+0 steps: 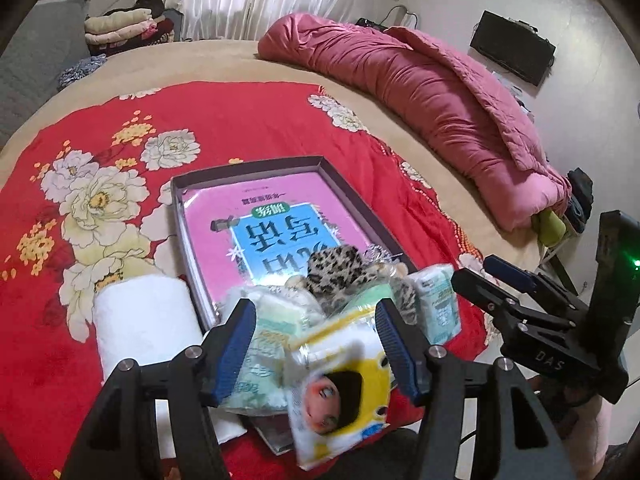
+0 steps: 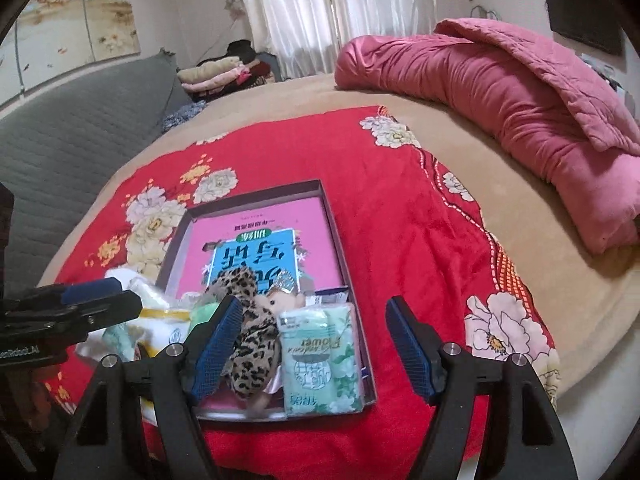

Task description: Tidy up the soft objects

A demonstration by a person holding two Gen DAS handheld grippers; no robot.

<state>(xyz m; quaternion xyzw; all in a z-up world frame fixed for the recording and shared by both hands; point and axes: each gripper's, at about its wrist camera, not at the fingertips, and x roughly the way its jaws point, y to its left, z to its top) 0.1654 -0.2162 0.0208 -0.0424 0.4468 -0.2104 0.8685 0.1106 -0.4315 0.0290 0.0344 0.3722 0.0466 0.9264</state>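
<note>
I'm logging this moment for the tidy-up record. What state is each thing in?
Left hand-held gripper: open, holding nothing.
Right hand-held gripper: open, holding nothing.
Box: lidless, a pink book flat inside.
Leopard toy: lying in the box.
Green tissue pack: sealed, flat in the box.
Yellow pack: lying tilted over the box's edge.
Pink quilt: bunched up.

Pink quilt bunched on bed's far side — folded clothes stacked by white curtain; black screen on wall.
</note>
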